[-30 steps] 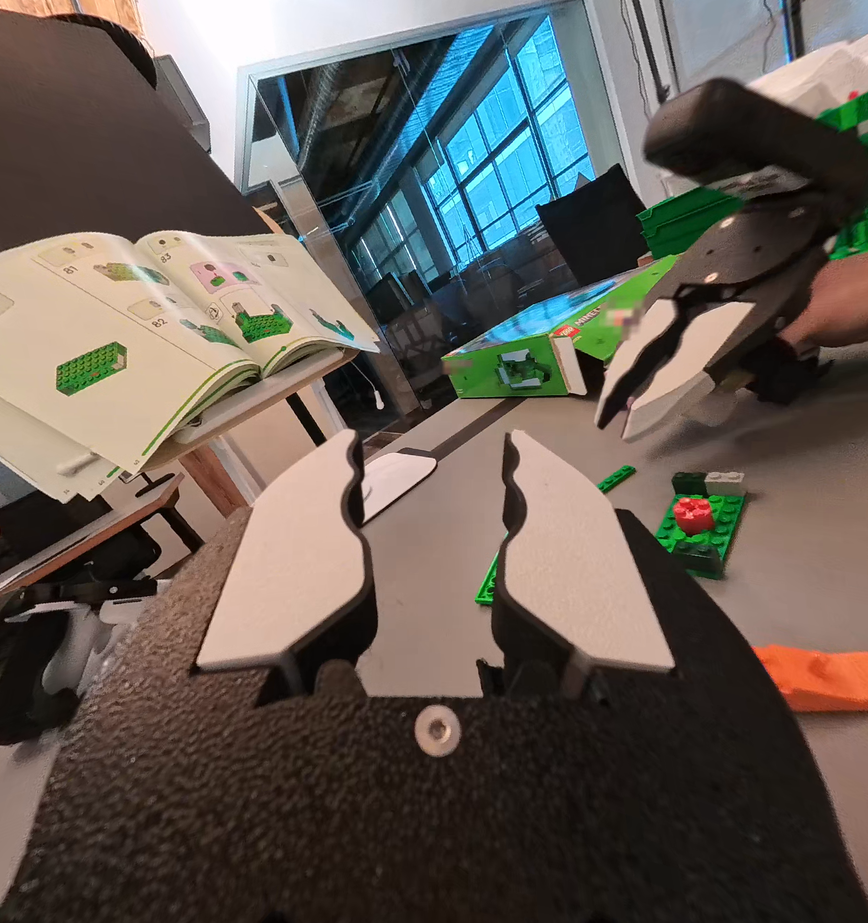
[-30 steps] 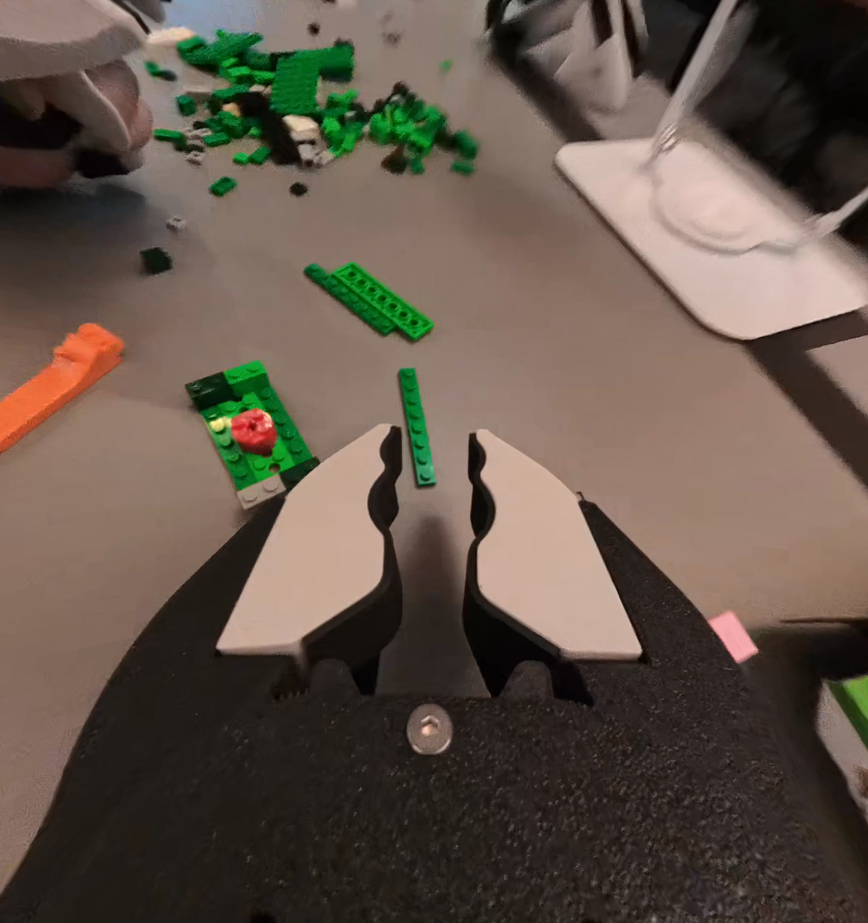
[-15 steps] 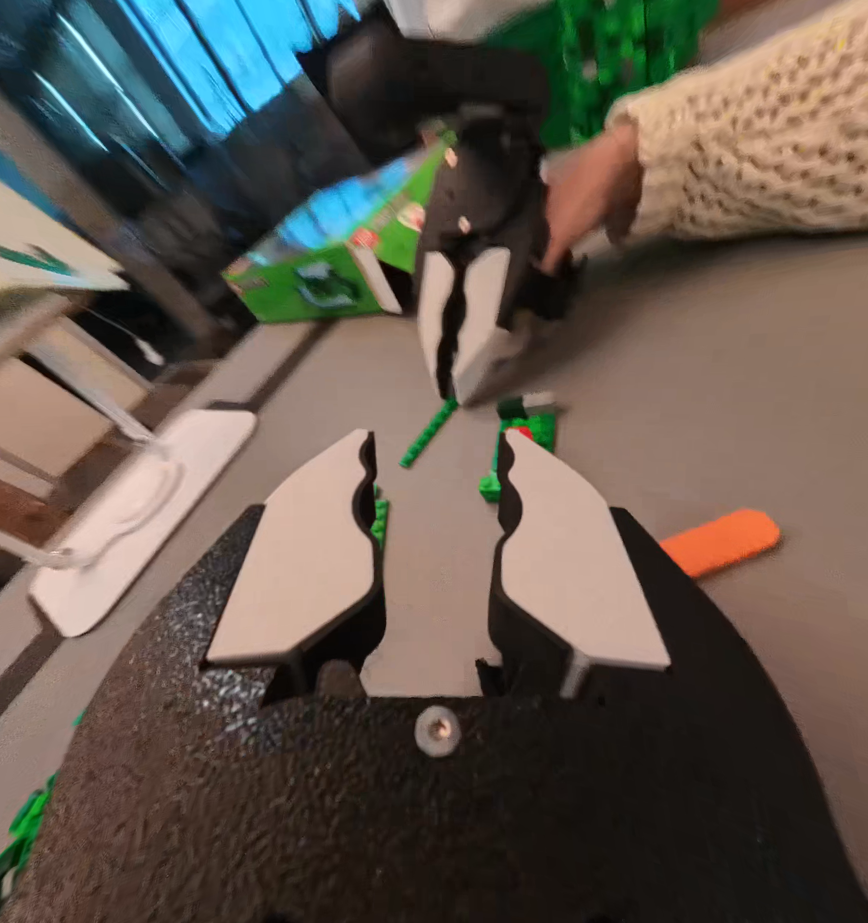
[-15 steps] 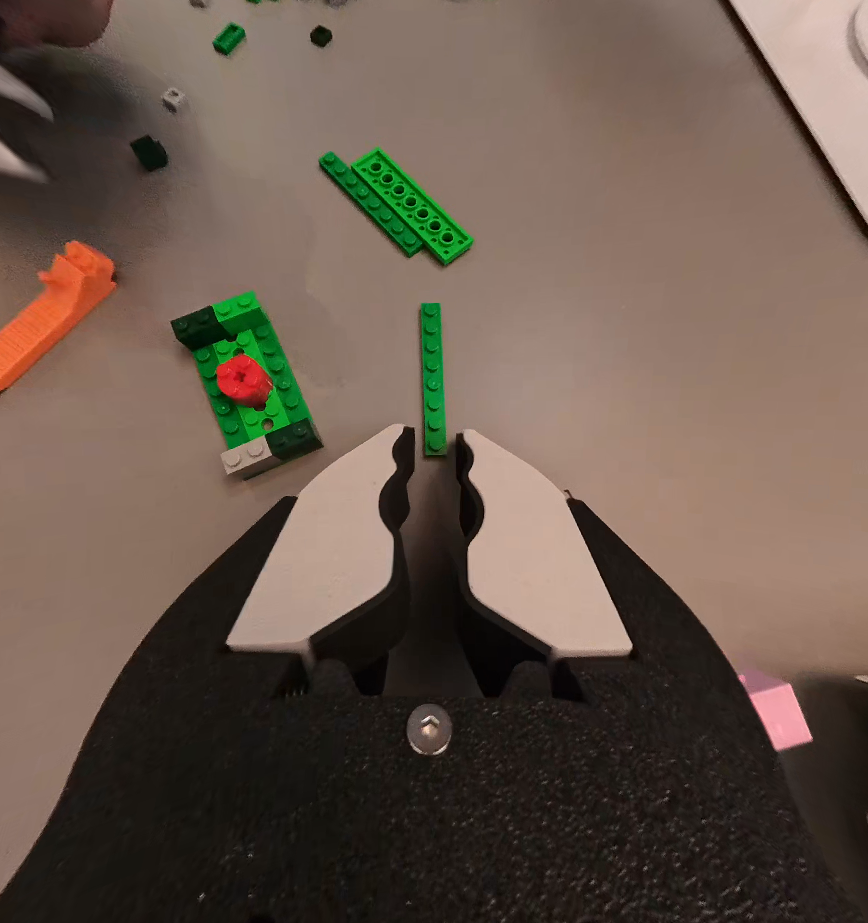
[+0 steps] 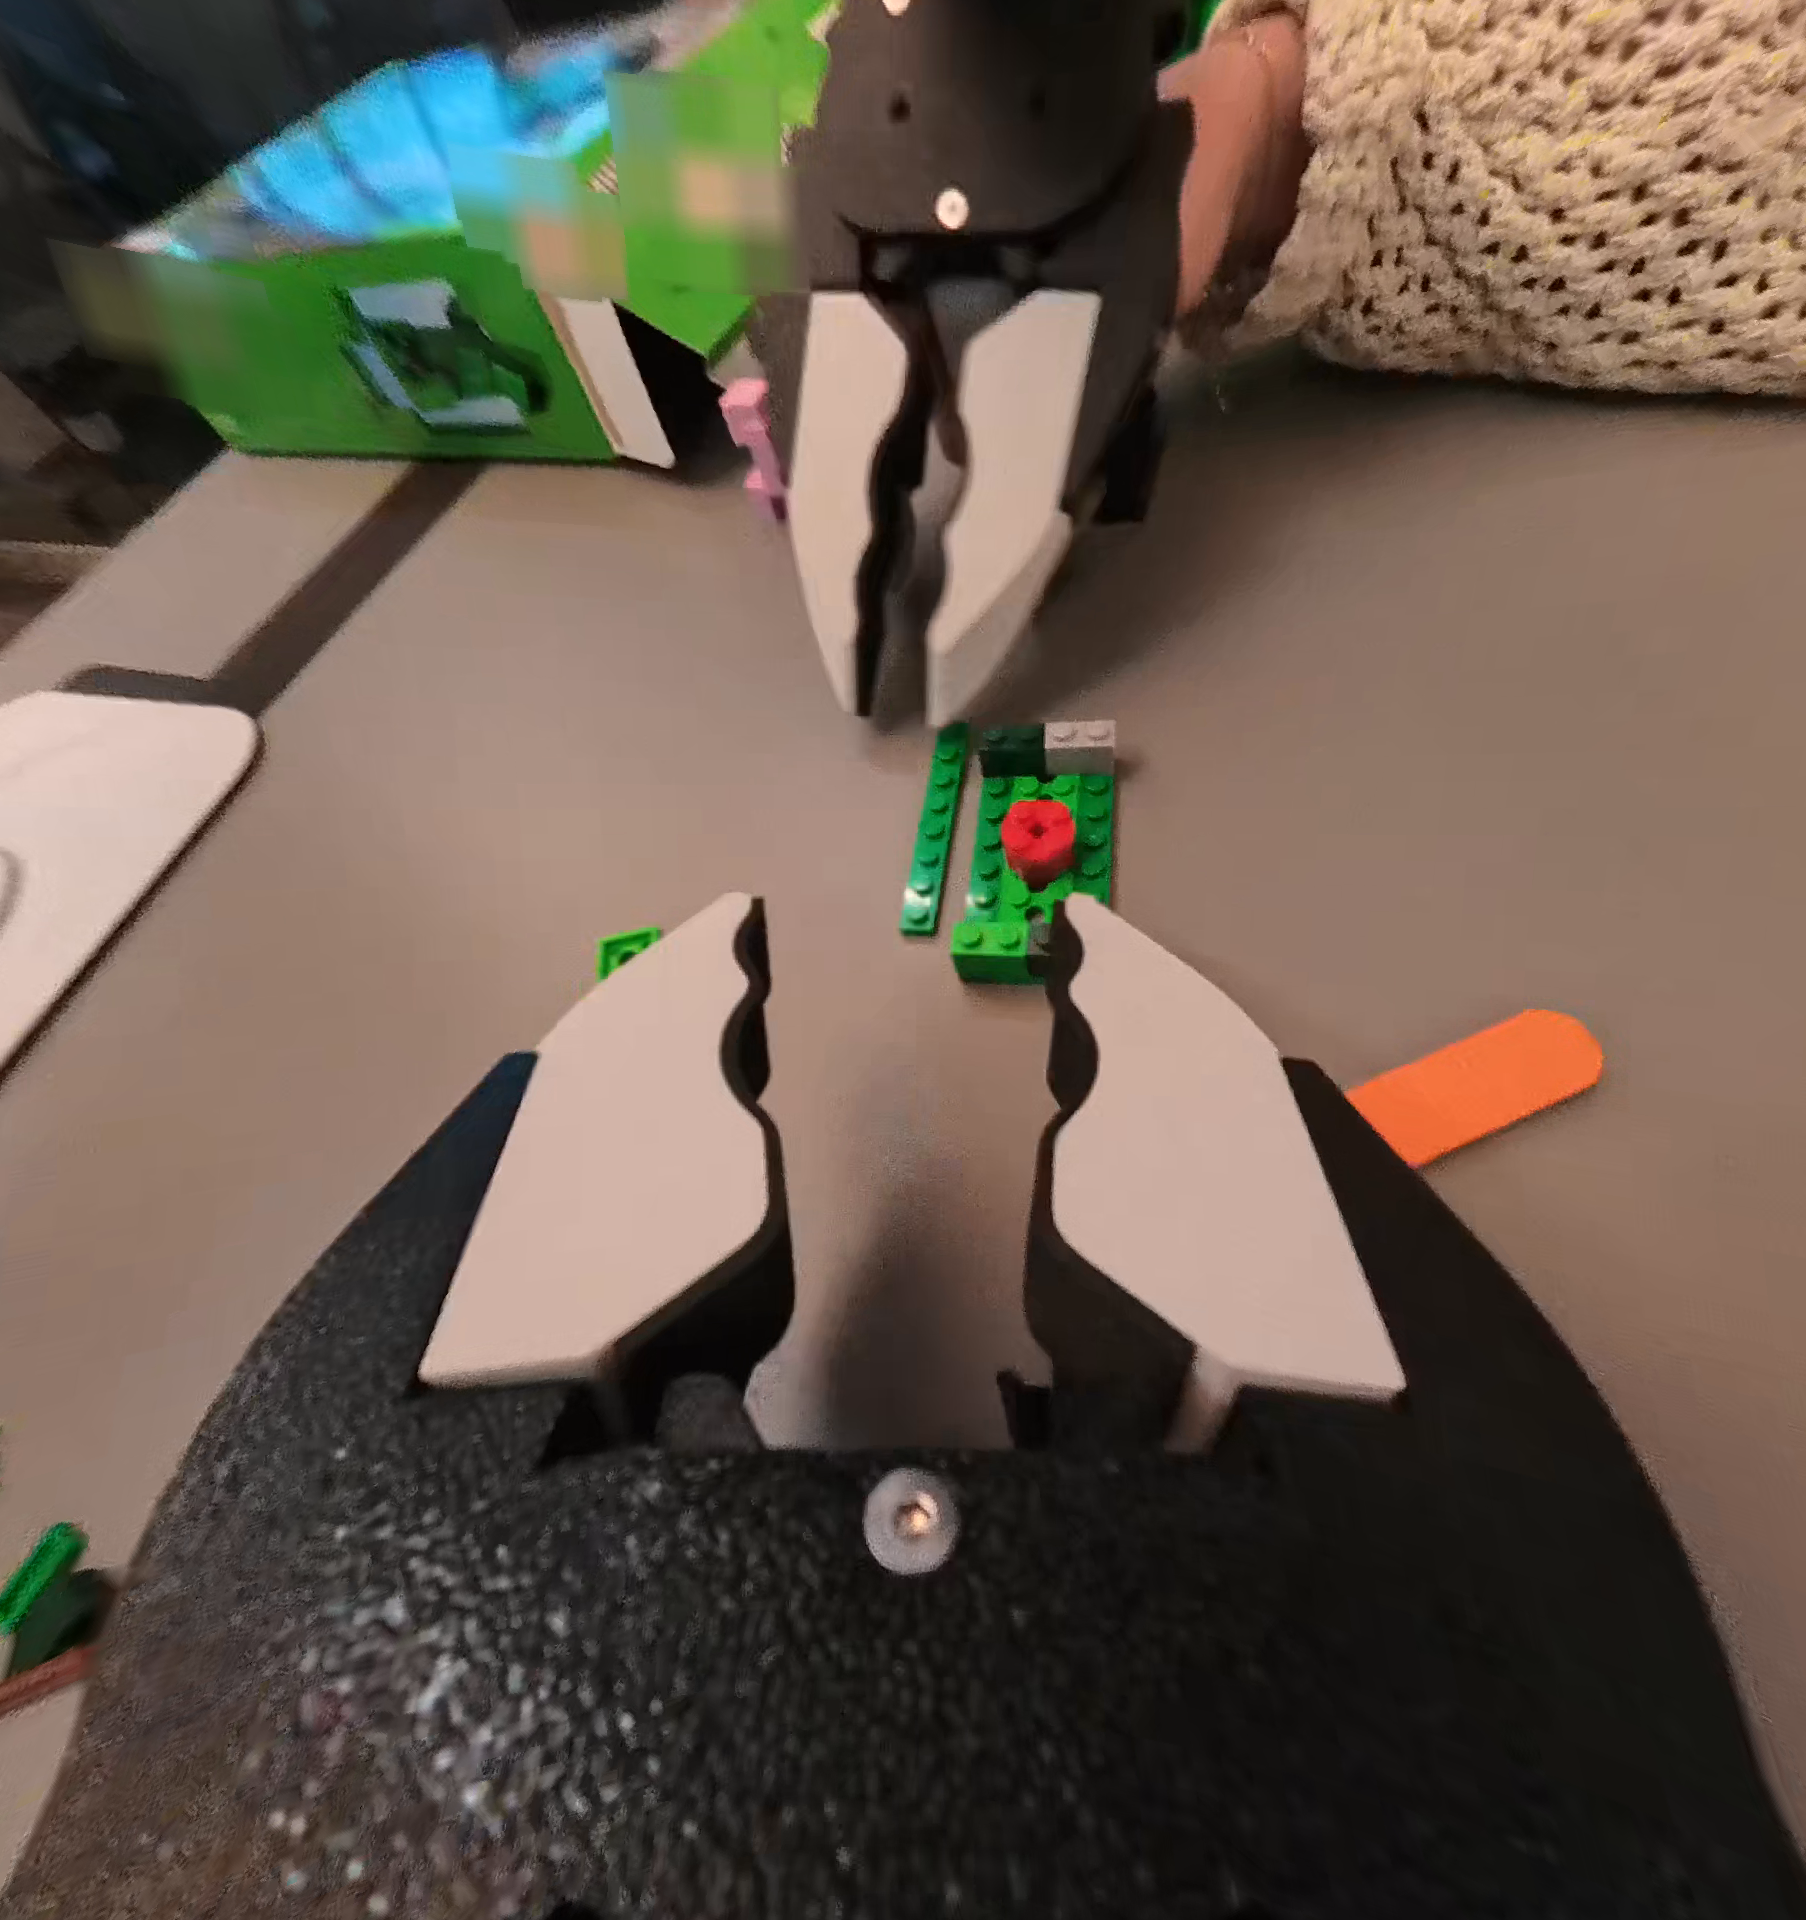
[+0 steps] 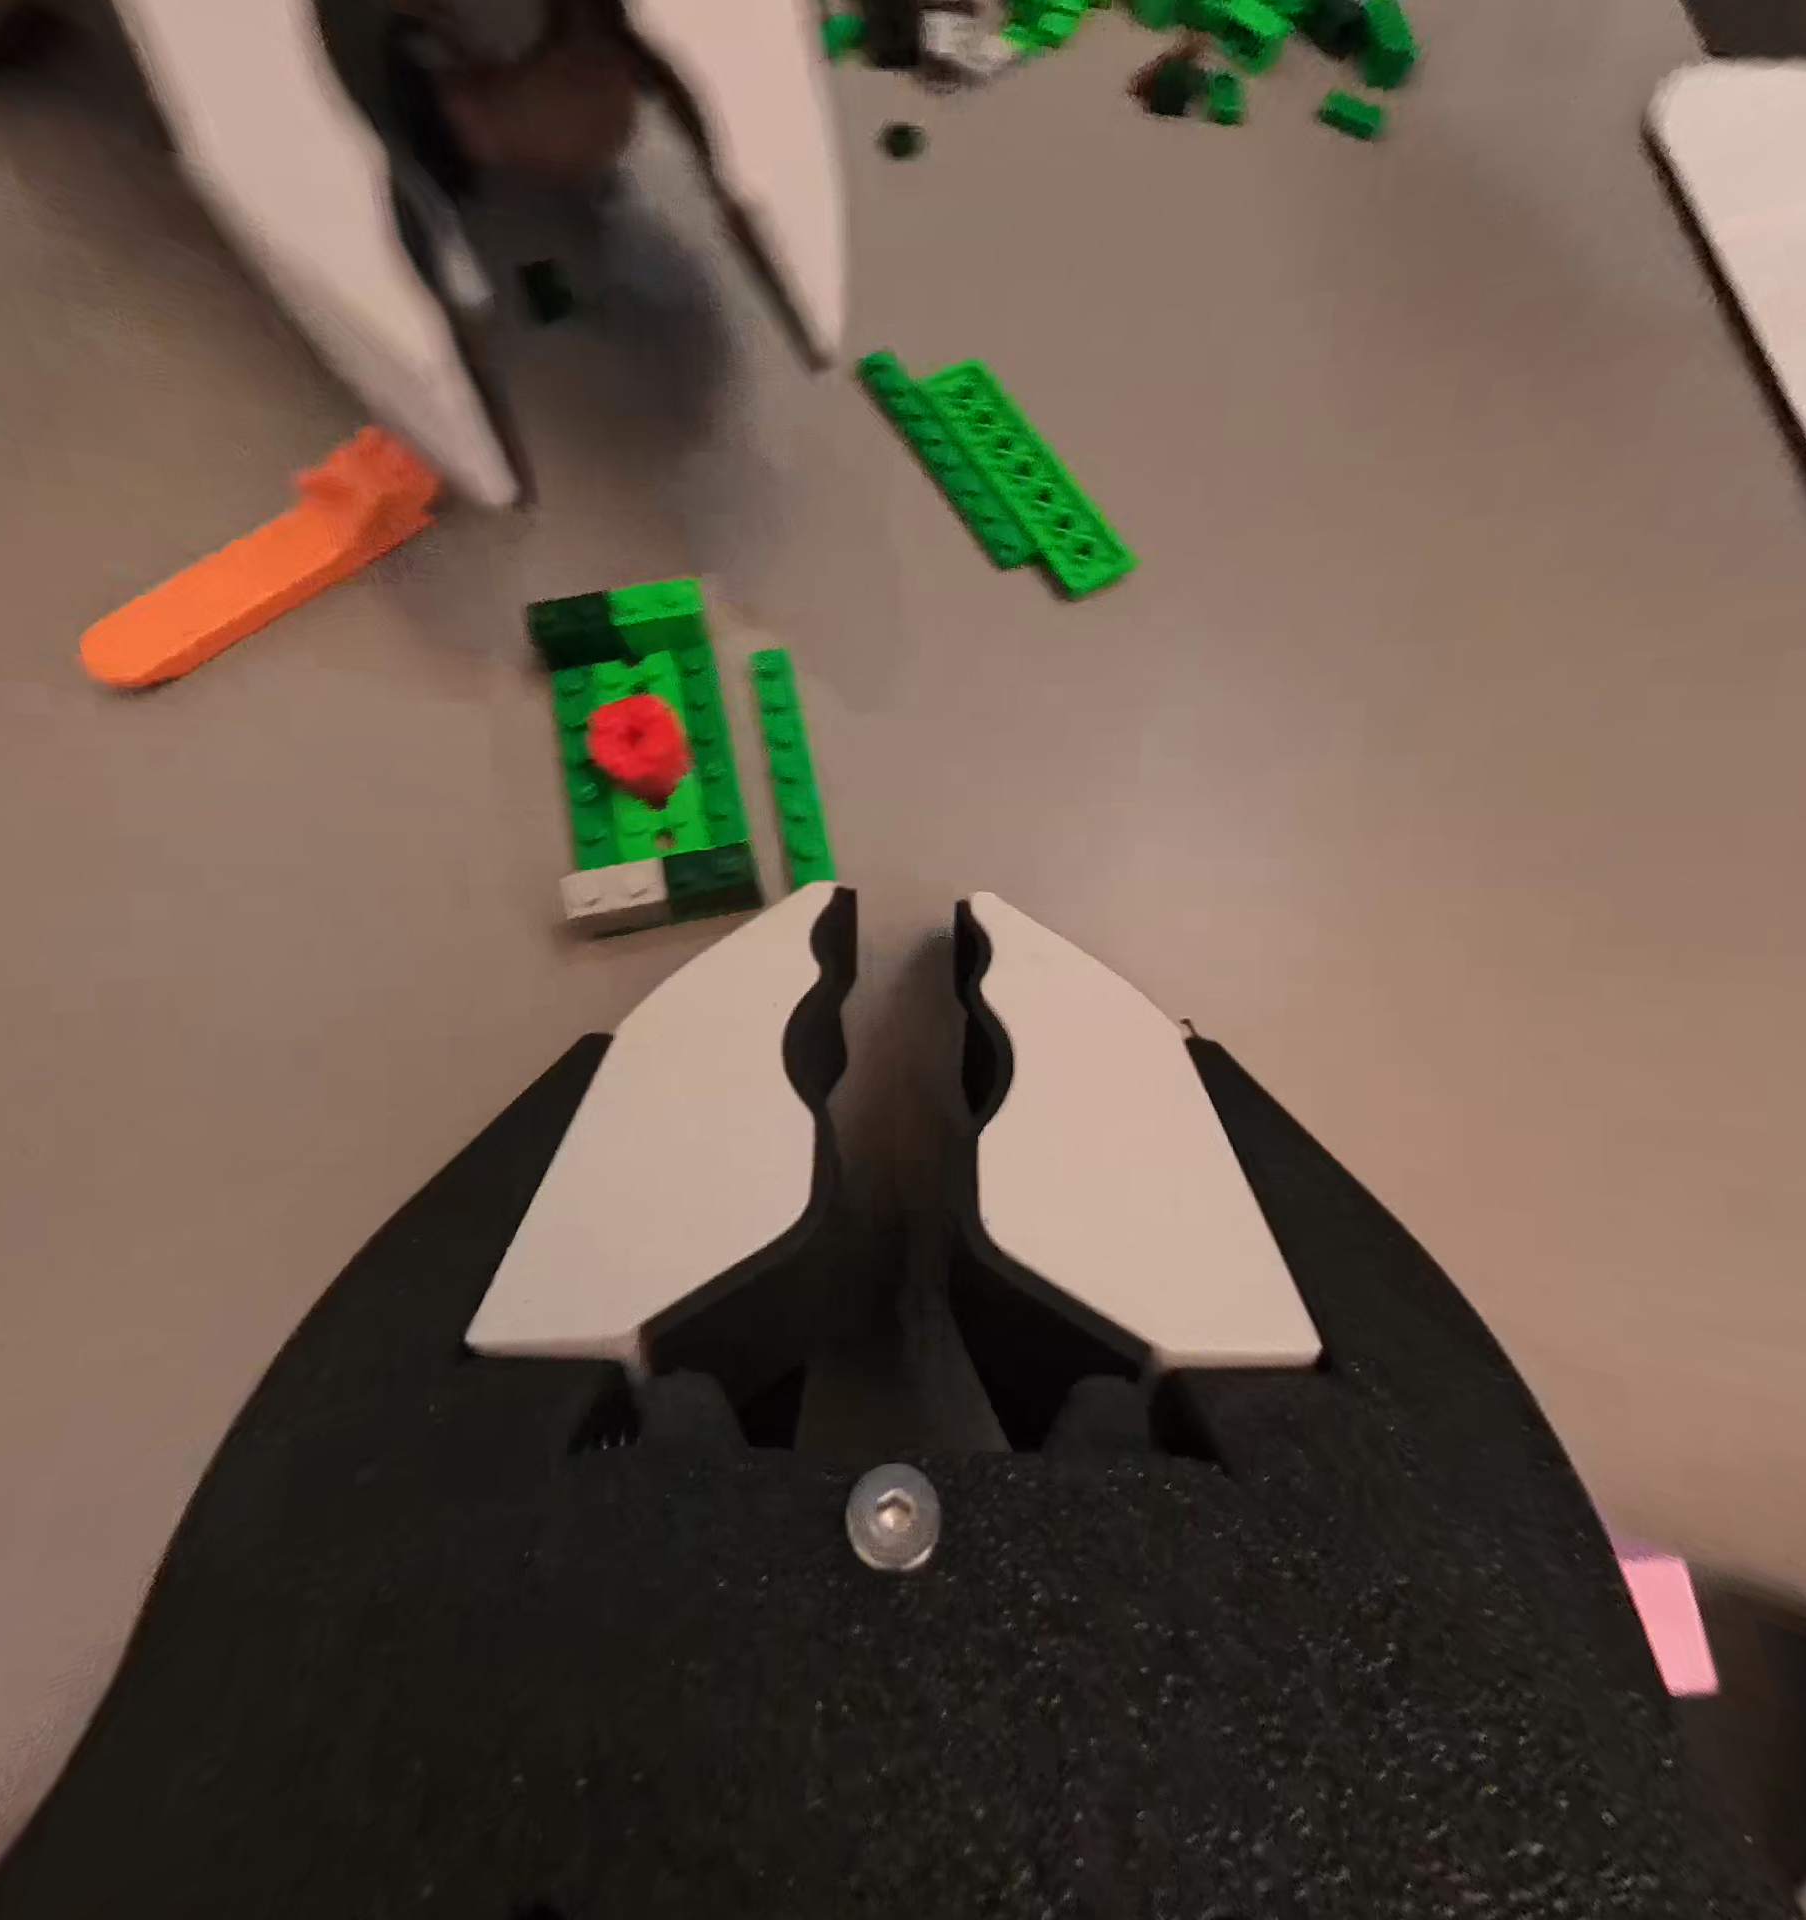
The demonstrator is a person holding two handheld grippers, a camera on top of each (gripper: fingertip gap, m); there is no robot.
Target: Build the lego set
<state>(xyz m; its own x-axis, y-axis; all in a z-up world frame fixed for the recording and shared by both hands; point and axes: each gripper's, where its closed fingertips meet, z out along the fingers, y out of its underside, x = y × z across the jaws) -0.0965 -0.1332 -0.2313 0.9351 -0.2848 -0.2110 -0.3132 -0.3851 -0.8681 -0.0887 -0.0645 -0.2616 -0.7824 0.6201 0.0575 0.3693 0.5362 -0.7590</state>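
A small green build [image 5: 1086, 821] with a red round piece [image 5: 1036, 836] on top lies flat on the grey table [image 5: 1450, 675]. A narrow green strip [image 5: 935, 831] lies close along its side. My left gripper [image 5: 909, 914] is open and empty, with its right fingertip [image 5: 1086, 935] at the build's near corner. My right gripper [image 6: 904, 904] is open by a narrow gap with nothing between the pads. Its left fingertip [image 6: 821, 904] is at the near end of the strip [image 6: 790, 769], beside the build [image 6: 701, 727]. The right gripper [image 5: 894, 717] faces mine across the build.
An orange brick separator [image 6: 255, 571] lies left of the build. Two joined green plates [image 6: 992, 468] lie beyond it, and a pile of loose green bricks [image 6: 1242, 52] farther back. A white stand base [image 5: 78, 831], a green box [image 5: 390, 364] and pink pieces [image 5: 759, 447] are around. The grippers' ends are close to 8 cm from one another. To the orange brick separator [image 6: 255, 571]: left tips about 7 cm, right tips about 12 cm. The left camera catches it too, in the left wrist view [image 5: 1394, 1109].
My left gripper swung down from the booklet to the build. My right gripper's jaws narrowed and closed on nothing. The strip now lies closer beside the build.
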